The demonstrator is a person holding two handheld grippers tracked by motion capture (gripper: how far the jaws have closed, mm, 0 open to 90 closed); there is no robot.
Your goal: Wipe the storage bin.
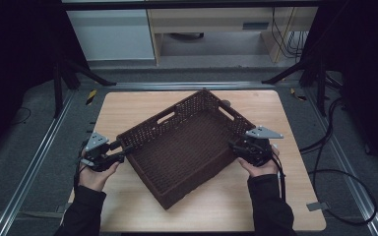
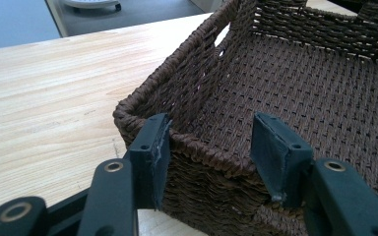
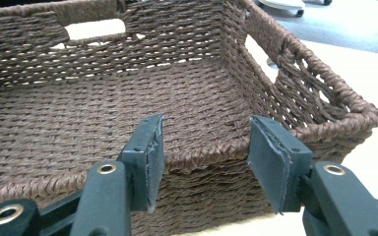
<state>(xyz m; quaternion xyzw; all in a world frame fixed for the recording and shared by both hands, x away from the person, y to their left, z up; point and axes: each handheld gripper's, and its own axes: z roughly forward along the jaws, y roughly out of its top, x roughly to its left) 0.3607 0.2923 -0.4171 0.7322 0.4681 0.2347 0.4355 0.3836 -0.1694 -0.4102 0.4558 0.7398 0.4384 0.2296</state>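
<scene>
The basket (image 1: pixel 187 147) is sitting skewed at the middle of the table (image 1: pixel 128 105), one corner pointing to 12 o'clock. The left gripper (image 1: pixel 123 149) is meeting it at 9 o'clock and the right gripper (image 1: pixel 232 144) at 3 o'clock, probably so both ends can be taken together and the basket kept level. In the gripper views each pair of jaws is standing wide, straddling the woven rim at a corner with the pads off the weave: released, nothing grasped. The table is pale wood, bare around the basket. Beyond it, at 12 o'clock, grey floor and a cabinet (image 1: pixel 110 32) are showing; cables (image 1: pixel 332 147) are trailing at 3 o'clock.
</scene>
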